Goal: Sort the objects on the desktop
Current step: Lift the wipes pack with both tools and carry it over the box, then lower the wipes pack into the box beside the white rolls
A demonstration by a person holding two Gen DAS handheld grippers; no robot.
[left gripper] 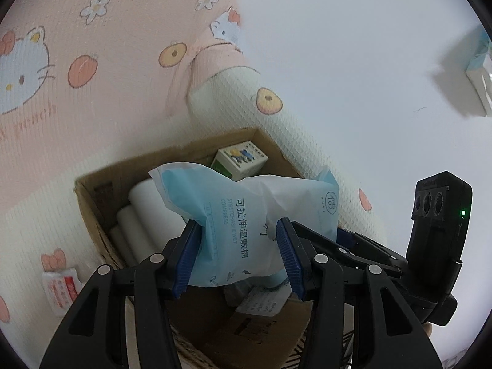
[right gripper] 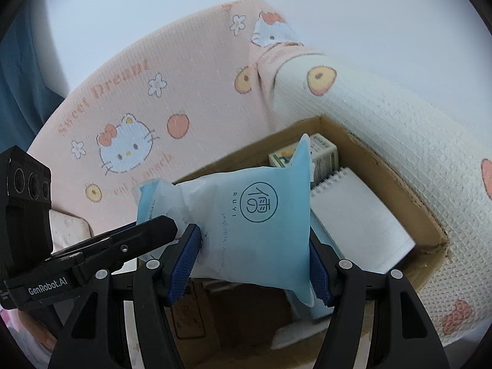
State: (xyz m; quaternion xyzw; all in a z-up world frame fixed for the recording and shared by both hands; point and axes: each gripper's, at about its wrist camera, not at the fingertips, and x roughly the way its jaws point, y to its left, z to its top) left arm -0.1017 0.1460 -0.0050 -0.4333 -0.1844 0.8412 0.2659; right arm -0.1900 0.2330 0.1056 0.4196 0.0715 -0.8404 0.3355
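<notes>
A light blue and white soft pack [left gripper: 240, 203] of wet cotton pads hangs over an open cardboard box [left gripper: 92, 203]. My left gripper [left gripper: 236, 258] is shut on one end of it, its blue pads pressing both sides. In the right wrist view the same pack [right gripper: 261, 233] is crumpled in the middle, and my right gripper [right gripper: 252, 261] is shut on its other end. The two grippers sit close side by side. The right gripper's black body [left gripper: 436, 246] shows at the right, the left gripper's body [right gripper: 27, 200] at the left.
The box [right gripper: 384, 166] holds white rolls [left gripper: 147, 215], a small green and white carton [left gripper: 240, 160] and a spiral notebook [right gripper: 359, 215]. Pink and white cartoon-print bedding [left gripper: 77, 107] surrounds it. A small red and white packet [left gripper: 60, 289] lies on the bedding.
</notes>
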